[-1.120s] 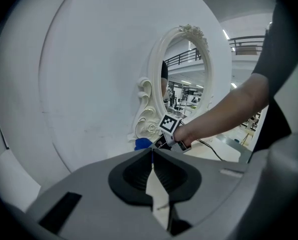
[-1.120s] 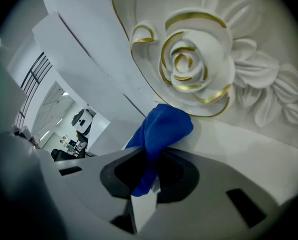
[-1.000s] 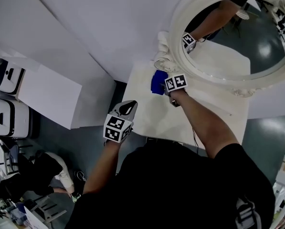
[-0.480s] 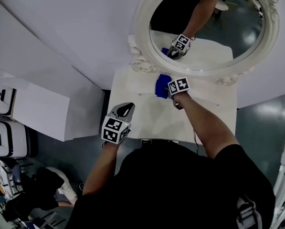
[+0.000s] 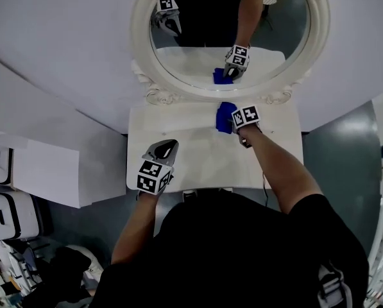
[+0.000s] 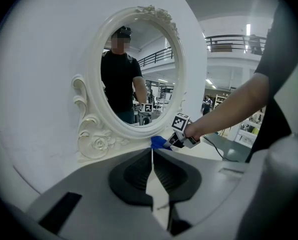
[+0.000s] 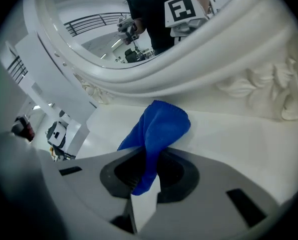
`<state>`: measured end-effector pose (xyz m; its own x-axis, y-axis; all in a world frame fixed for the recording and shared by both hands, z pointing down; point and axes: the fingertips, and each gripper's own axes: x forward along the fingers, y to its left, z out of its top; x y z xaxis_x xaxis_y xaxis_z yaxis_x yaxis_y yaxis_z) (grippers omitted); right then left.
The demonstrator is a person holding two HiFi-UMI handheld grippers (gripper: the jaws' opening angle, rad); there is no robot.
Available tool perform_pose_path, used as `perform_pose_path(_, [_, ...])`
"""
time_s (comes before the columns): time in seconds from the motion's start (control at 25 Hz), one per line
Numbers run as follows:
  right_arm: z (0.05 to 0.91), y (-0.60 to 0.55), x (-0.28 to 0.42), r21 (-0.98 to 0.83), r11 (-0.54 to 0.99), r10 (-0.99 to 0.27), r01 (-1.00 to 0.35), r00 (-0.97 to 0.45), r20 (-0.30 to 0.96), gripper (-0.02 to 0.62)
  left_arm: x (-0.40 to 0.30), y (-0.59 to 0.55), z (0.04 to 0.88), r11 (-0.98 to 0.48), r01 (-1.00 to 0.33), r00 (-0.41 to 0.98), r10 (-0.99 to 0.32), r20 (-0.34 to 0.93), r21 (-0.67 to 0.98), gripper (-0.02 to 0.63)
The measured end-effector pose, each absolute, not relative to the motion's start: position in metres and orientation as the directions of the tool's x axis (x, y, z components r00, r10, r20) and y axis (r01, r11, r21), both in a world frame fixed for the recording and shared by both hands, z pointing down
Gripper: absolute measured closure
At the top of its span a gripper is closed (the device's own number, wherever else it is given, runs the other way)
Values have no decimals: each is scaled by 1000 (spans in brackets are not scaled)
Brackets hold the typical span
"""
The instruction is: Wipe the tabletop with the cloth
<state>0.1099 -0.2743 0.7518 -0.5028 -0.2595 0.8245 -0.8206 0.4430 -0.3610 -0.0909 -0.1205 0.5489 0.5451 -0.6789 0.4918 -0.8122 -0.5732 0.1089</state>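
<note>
Head view has the right gripper (image 5: 235, 120) clamped on the blue cloth (image 5: 224, 117), down on the tabletop (image 5: 197, 159) just beside the base of the mirror (image 5: 158, 95), likely to wipe that far strip, while the left gripper (image 5: 164, 150), jaws together on nothing, hangs clear near the front.

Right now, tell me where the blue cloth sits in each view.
Head view: blue cloth at centre, just below the mirror frame.
Left gripper view: small, centre, just above that gripper's fingers.
Right gripper view: centre, pinched between its fingers.
Shared landmark: the mirror frame.
</note>
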Motion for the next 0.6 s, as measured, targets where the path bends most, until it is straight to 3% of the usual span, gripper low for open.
perform_pose_path(0.6, [749,-271,305,-310,261,-361,-914,-390,847,548,-1,-142,548,-657,-746,616,-619,488,109,586])
